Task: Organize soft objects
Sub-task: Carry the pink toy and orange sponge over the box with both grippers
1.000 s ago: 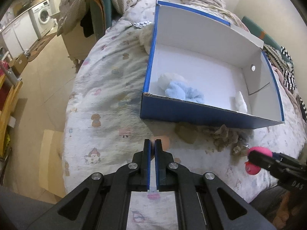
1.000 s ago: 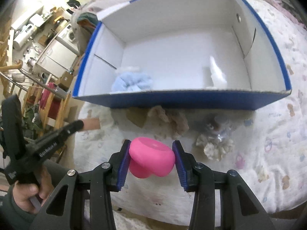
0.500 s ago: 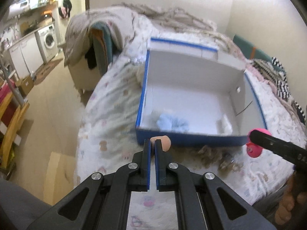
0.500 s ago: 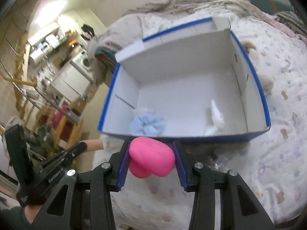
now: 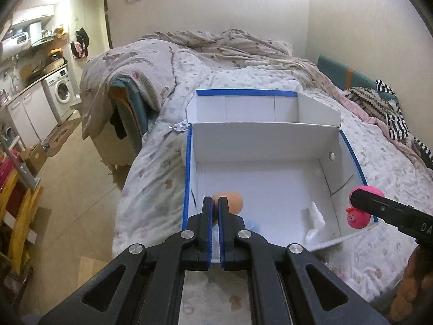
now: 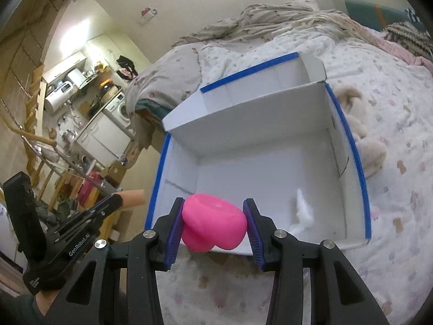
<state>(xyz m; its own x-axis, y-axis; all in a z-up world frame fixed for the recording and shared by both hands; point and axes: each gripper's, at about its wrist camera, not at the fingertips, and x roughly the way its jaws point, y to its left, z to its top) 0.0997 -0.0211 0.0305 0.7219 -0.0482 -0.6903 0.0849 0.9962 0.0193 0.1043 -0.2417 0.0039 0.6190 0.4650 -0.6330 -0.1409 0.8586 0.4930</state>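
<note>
I see right claw (image 6: 213, 223) clamping glossy rounded pink toy (image 6: 213, 223) | left claw (image 5: 215, 211) pinching smooth tan piece (image 5: 230, 201) | white cardboard box (image 5: 259, 138), blue-edged, at 12 o'clock

The box (image 5: 259, 146) is white inside with bright blue edges; the toy (image 6: 213, 226) in the right tongs (image 6: 213, 223) is hot pink, with a small face on it in the left wrist view; the soft piece (image 5: 230, 201) at the left tongs (image 5: 213, 211) is peach-orange; both tongs are black with blue pads (image 6: 174, 228); the bed cover (image 5: 159, 168) is white with small pastel animal prints; the quilt (image 5: 222, 43) behind is grey-beige with brown motifs; a plush (image 6: 362, 140) beside the box is cream; a striped cloth (image 5: 397, 124) is black and white.
</note>
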